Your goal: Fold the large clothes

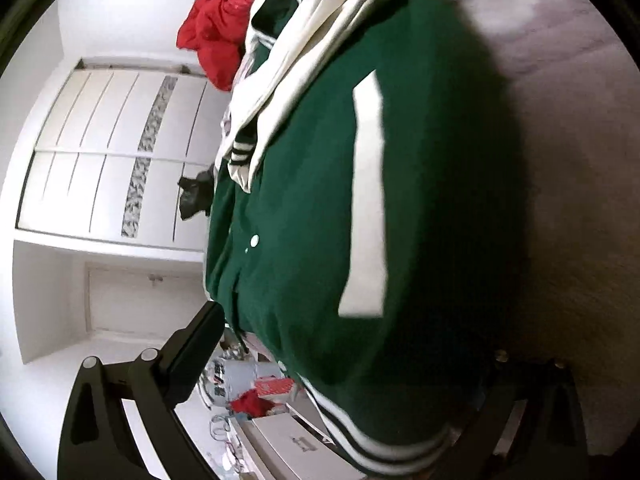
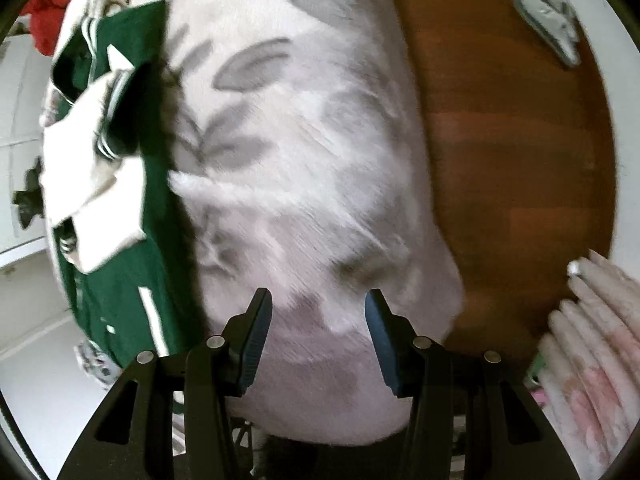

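Left wrist view: fills the frame with the green varsity jacket (image 1: 320, 208), lying on the grey blanket (image 1: 560, 120), long axis running top to bottom, striped hem nearest, cream sleeves (image 1: 280, 80) bunched at the far end beside red clothing (image 1: 220, 20). Left gripper (image 1: 340, 360) spread wide, fabric between its fingers; grip impossible to tell.

Right wrist view: right gripper (image 2: 318, 336) spread apart, empty, over the leaf-patterned blanket (image 2: 300, 140); jacket (image 2: 120, 200) lengthwise along the left; wooden floor (image 2: 500, 160) at right.

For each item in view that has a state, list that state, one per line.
Green varsity jacket with cream sleeves: spread on the bed, sleeves folded across its front.
Red garment: crumpled in a heap beyond the jacket.
Leaf-patterned bedspread: laid flat on the bed.
Left gripper: jaws wide, the jacket's striped hem between them; closure unclear.
Right gripper: open, holding nothing, over the bedspread.
White wardrobe doors: shut.
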`<state>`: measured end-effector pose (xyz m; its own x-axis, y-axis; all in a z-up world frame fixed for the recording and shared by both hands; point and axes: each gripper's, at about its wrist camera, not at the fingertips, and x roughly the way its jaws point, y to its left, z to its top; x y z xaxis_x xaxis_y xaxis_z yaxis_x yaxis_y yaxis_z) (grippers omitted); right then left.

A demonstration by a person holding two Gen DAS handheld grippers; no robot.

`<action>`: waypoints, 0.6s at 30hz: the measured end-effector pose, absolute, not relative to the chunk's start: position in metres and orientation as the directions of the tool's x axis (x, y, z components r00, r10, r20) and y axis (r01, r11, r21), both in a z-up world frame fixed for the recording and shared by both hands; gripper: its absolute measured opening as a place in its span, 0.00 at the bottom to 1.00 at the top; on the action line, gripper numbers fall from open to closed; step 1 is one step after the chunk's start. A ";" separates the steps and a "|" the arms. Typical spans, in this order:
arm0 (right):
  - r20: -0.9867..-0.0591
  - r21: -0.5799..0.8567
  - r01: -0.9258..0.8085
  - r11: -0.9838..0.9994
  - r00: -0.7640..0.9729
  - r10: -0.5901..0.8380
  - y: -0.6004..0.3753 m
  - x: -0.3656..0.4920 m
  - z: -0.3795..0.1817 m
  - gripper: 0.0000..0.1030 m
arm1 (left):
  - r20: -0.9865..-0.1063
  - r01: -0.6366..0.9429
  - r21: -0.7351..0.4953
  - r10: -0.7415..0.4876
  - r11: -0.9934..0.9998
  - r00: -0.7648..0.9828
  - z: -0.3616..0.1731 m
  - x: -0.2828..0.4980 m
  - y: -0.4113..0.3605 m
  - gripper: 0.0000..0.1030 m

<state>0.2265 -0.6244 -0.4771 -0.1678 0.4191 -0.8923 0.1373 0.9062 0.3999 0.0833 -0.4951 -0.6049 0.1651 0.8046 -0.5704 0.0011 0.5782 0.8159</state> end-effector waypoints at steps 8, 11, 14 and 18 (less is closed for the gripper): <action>-0.356 0.859 0.366 0.358 -0.075 0.932 -0.591 0.321 -0.555 0.65 | -0.592 -0.089 0.794 0.798 0.601 0.113 -0.607 0.108 -0.466 1.00; -0.304 0.870 0.401 0.287 -0.024 0.953 -0.576 0.346 -0.581 0.66 | -0.596 -0.089 0.790 0.793 0.607 0.123 -0.606 0.108 -0.464 1.00; -0.262 0.882 0.414 0.226 0.031 0.965 -0.554 0.361 -0.594 0.66 | -0.603 -0.094 0.784 0.789 0.613 0.119 -0.605 0.108 -0.464 1.00; -0.216 0.894 0.421 0.156 0.099 0.971 -0.521 0.377 -0.605 0.66 | -0.601 -0.108 0.785 0.792 0.610 0.108 -0.607 0.110 -0.467 1.00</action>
